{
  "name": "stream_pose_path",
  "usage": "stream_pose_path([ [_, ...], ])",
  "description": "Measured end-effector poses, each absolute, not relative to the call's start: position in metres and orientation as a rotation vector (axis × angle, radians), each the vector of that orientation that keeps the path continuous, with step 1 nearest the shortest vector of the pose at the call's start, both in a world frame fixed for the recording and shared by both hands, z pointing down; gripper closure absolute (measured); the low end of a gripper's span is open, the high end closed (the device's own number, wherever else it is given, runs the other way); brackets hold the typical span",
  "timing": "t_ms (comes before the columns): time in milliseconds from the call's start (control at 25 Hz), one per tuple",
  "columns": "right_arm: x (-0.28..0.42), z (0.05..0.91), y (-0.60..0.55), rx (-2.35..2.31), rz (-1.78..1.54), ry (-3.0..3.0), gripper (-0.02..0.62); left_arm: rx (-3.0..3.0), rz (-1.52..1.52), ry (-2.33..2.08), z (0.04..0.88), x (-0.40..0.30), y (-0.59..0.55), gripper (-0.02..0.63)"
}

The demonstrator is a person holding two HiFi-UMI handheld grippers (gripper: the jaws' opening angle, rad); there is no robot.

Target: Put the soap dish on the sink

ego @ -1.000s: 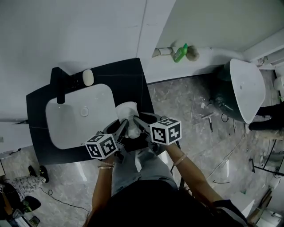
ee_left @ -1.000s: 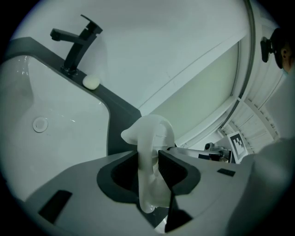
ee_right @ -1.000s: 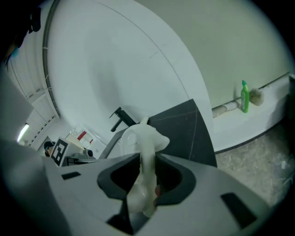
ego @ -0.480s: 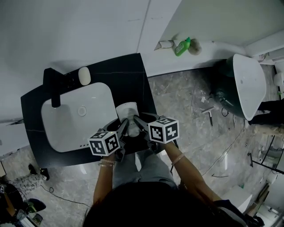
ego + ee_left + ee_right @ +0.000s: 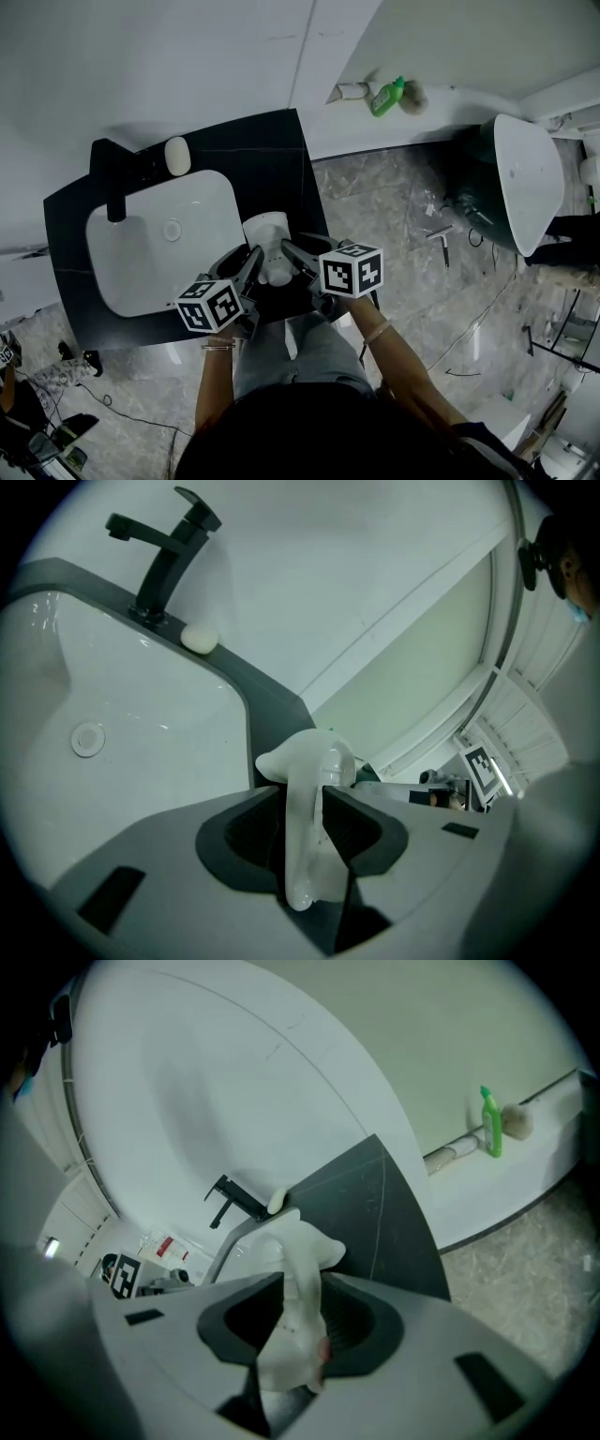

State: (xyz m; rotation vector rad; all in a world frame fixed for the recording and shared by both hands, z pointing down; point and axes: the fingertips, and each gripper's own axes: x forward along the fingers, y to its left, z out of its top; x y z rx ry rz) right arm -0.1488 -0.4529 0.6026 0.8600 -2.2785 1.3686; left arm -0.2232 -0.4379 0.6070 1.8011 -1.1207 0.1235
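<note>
The left gripper (image 5: 302, 797) has its jaws closed tight on one edge of the white soap dish (image 5: 309, 761), which stands on edge between them. The right gripper (image 5: 298, 1283) pinches the same dish from the other side, its jaws pressed against the white rim. In the head view the two grippers meet over the front right part of the sink (image 5: 281, 169), and the dish sits above the dark counter, just beside the white basin (image 5: 150, 253). Whether it touches the counter cannot be told. A black faucet (image 5: 111, 183) stands at the basin's far side, with a pale soap bar (image 5: 176, 157) near it. A green bottle (image 5: 386, 97) lies on a ledge by the wall, well apart.
</note>
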Motion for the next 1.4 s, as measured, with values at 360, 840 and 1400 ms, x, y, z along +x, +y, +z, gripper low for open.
stream_pose_path([
  [360,-0.116,0.567,-0.460,0.972,1.302,-2.307,0.483,1.874,0.045,-1.205,0.546,-0.233,-0.428,0.478],
  [840,-0.079,0.442,-0.422,1.073,1.286,-2.532,0.557,2.057,-0.170,-1.317,0.416,-0.211,-0.382,0.587],
  [1400,-0.078,0.365,-0.356,0.962,1.038,-2.717,0.575,2.175,-0.180,-1.347,0.360,-0.172,-0.321,0.603],
])
